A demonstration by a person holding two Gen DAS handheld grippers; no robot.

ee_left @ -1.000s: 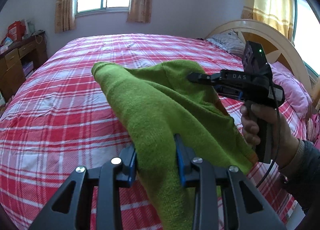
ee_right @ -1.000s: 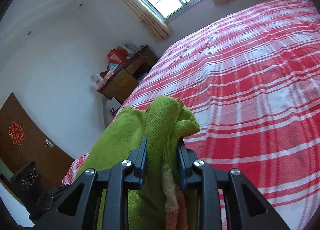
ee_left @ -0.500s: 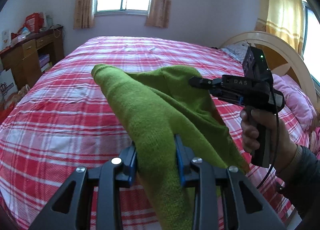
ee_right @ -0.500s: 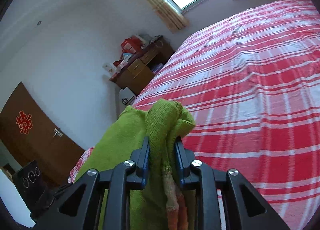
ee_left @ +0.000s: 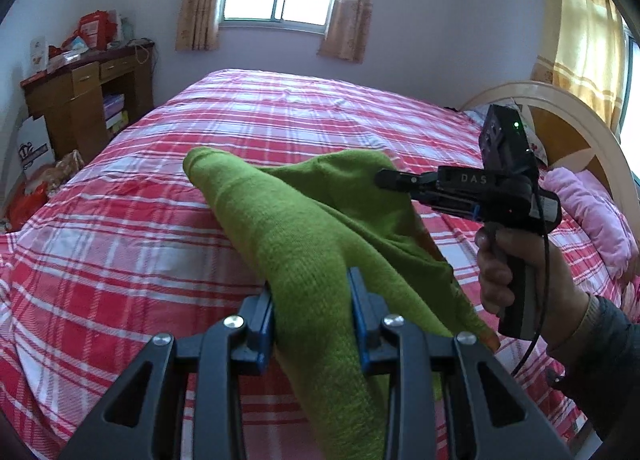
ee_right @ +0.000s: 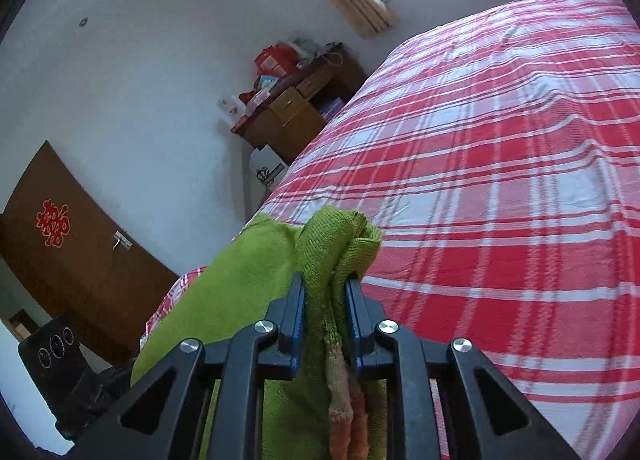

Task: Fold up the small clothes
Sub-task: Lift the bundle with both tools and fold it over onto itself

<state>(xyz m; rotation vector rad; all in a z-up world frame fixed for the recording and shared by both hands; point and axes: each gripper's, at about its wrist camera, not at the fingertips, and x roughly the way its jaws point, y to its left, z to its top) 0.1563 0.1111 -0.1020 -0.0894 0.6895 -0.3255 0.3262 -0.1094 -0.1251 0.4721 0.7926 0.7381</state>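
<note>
A green knitted garment [ee_left: 296,227] with an orange trim hangs in the air above the bed, held between both grippers. My left gripper [ee_left: 314,300] is shut on one bunched part of it. My right gripper [ee_left: 380,177] is shut on another bunched edge, up and to the right in the left wrist view. In the right wrist view the right gripper [ee_right: 325,292] pinches a folded wad of the green garment [ee_right: 248,272], with the orange trim hanging between its arms.
A bed with a red and white plaid sheet [ee_left: 160,219] lies below. A pink pillow [ee_left: 588,211] and a wooden headboard [ee_left: 568,131] are at the right. A wooden desk [ee_left: 84,99] with clutter stands at the left by the window wall. A brown door [ee_right: 72,268] is behind.
Both grippers have lifted and tilted upward with the garment still held; the views show more of the walls and window. Both grips are unchanged.
</note>
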